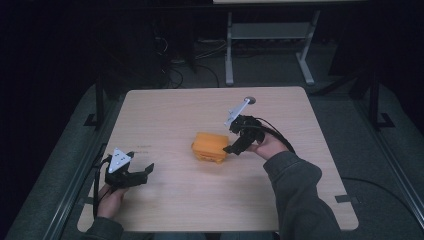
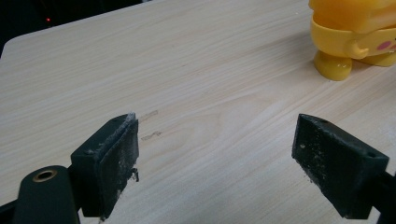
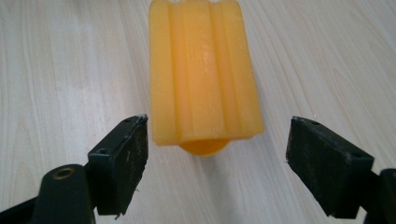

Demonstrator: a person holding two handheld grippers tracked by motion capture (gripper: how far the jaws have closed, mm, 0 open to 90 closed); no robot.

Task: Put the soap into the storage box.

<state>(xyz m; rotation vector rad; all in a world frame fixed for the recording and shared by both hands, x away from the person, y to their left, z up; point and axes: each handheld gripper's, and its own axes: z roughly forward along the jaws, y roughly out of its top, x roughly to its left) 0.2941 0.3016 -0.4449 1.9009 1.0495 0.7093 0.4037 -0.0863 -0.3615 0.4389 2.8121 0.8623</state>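
Light wooden table (image 1: 190, 200), orange plastic toy (image 1: 210, 146) near centre

one yellow-orange plastic toy (image 1: 210, 147) lies near the middle of the table (image 1: 165, 115), slightly right of centre. glossy moulded body, blocky in outline. top surface ribbed lengthwise (image 3: 203, 74), with a rounded stub showing under its near end. from the left gripper view (image 2: 355, 32), a paler yellow lower part with short rounded feet resting on the wood and a pink spot on one side. upper edge cut off there. it stands free on the tabletop.
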